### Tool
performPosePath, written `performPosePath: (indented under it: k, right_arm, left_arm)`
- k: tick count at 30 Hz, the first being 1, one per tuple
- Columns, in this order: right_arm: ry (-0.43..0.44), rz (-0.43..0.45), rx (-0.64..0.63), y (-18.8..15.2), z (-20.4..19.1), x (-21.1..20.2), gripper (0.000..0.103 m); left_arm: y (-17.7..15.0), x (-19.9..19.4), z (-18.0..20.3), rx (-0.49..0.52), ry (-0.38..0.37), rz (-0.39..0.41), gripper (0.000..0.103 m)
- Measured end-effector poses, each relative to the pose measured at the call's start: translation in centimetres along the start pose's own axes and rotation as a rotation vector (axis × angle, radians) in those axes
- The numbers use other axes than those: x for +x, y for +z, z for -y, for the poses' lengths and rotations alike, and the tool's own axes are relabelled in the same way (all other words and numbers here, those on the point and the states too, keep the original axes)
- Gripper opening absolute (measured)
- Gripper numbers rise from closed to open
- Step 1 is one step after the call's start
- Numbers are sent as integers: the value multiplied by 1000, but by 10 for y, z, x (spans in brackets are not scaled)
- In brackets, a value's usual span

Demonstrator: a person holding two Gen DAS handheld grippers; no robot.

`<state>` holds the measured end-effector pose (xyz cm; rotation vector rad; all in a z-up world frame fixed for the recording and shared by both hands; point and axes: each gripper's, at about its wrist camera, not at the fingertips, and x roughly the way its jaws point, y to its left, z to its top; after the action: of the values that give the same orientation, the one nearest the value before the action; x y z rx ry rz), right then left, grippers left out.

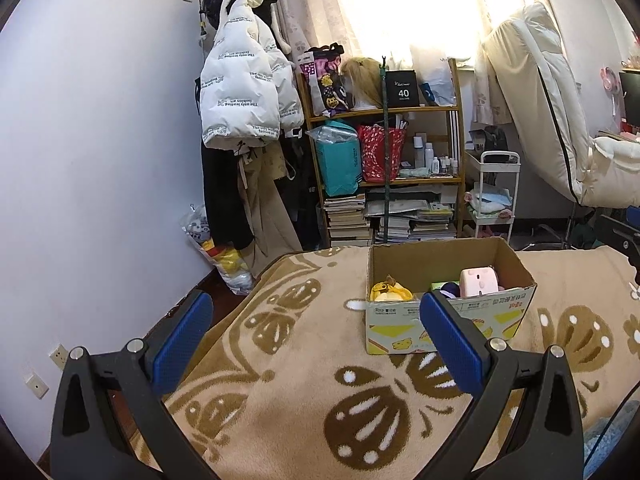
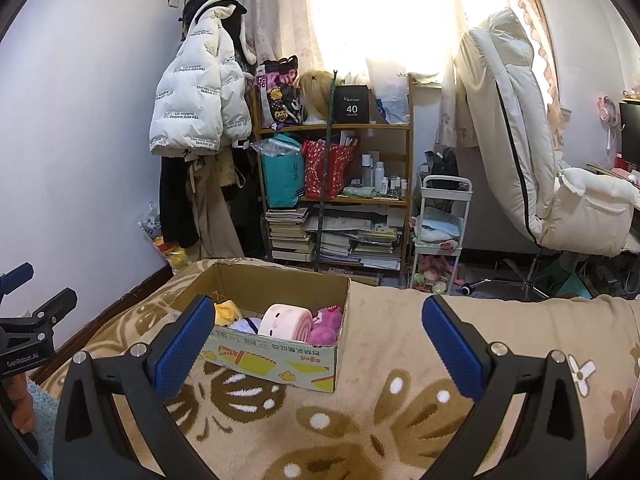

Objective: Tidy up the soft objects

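The blanket (image 2: 400, 320) spreads wide and tan under everything, and on it sits the cardboard box (image 2: 280, 364), our landmark, open at the top. Inside the box the soft toys are already gathered: a pink roll-shaped plush (image 2: 285, 322) in the middle, a magenta plush (image 2: 326, 322) at the box's right end, a yellow plush (image 2: 226, 312) at its left end, and something pale lilac (image 2: 248, 325) tucked between yellow and pink. By my reading the job looks close to finished, since no loose toy shows on the blanket around the box in either view. The right gripper (image 2: 318, 338) hangs in front of the box with its fingers spread wide, nothing between them; the left gripper (image 1: 316, 334) does the same, just left of the box's front, parted and empty. What's hard to tell: the box's near wall hides its floor and the lower half of each toy, the lilac piece is too buried to name, and blanket below and beside the grippers is cut off, so a stray toy could lie there unseen.
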<state>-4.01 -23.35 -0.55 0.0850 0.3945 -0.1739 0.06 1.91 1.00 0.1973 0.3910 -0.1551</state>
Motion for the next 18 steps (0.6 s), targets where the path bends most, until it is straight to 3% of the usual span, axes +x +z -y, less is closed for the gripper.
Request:
performPosePath:
  k: [18]
  right_arm:
    - [-5, -2, -2, 0, -1, 1, 103]
  left_arm:
    - [-3, 1, 5, 24, 11, -15, 102]
